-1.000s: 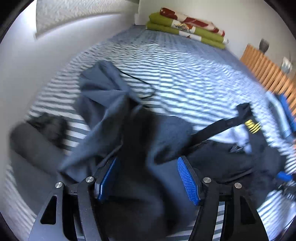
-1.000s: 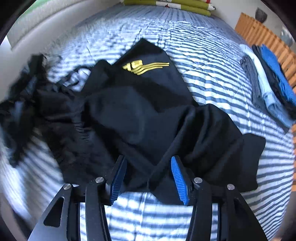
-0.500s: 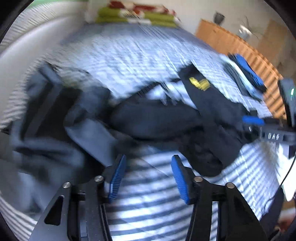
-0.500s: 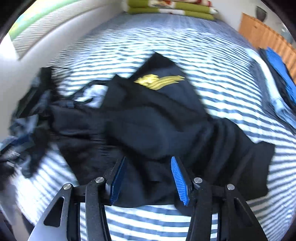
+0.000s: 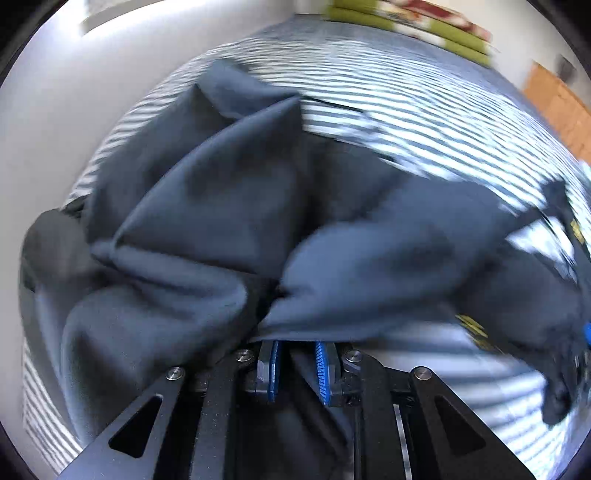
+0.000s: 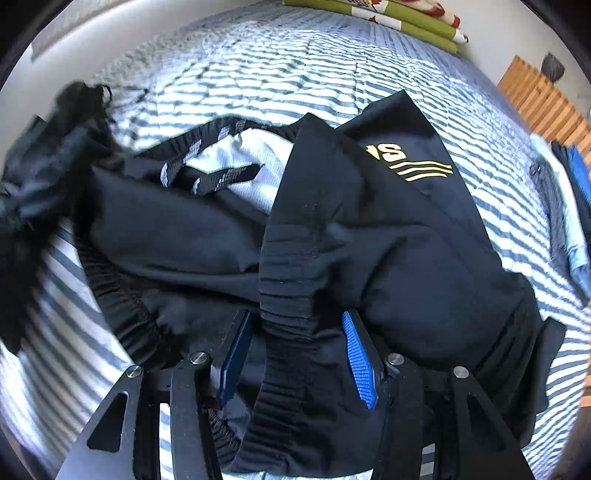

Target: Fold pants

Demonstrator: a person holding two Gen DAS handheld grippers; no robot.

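Beyond the black pants [image 6: 369,236] on the striped bedspread [image 6: 280,62] lie green folded blankets [image 6: 399,18]; to their right is a stack of folded clothes [image 6: 565,199]. A crumpled grey-blue garment [image 5: 229,206] fills my left view. The pants are rumpled, with a yellow logo. My left gripper [image 5: 297,365] has just been closing on grey-blue cloth; my right gripper [image 6: 295,354] straddles the ribbed waistband, pads apart. The left view is blurred.
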